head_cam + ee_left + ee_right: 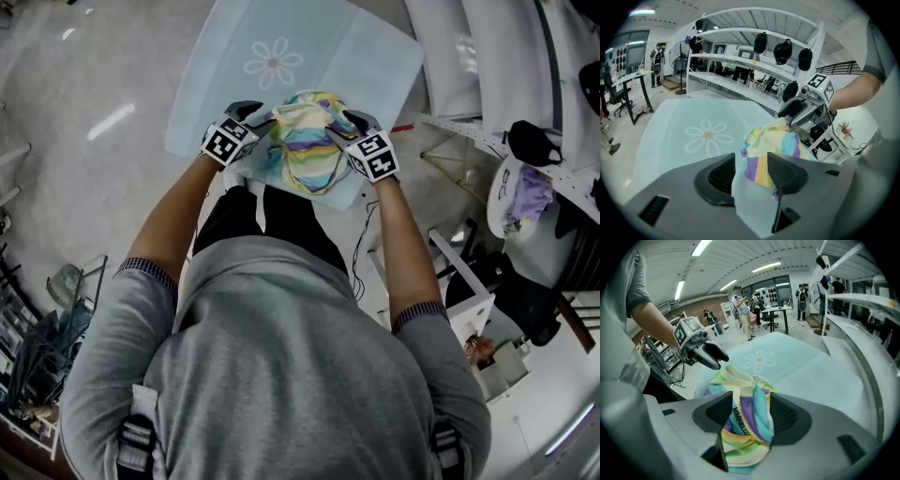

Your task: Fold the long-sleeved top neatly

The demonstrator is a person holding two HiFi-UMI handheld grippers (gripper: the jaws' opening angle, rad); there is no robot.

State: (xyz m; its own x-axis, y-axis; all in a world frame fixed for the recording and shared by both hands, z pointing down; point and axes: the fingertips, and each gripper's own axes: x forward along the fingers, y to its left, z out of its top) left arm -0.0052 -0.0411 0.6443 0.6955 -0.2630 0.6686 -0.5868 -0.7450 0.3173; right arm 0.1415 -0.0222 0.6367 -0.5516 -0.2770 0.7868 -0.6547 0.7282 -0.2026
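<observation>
The left hand-held gripper [260, 119] and the right hand-held gripper [339, 120] each had its jaws clamped on gathered fabric of the pastel-striped, soft cloth long-sleeved top [305, 155], one at either side. The top was bunched up between them, over the near edge of the pale blue cloth-covered counter [234, 56] printed with a white daisy.

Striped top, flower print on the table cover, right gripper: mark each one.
striped top [305, 150]: head view, middle of the bunched fabric.
flower print [273, 63]: head view, the flower's centre.
right gripper [750, 405]: right gripper view, midway between its jaw tips, which are closed on the striped top.
</observation>
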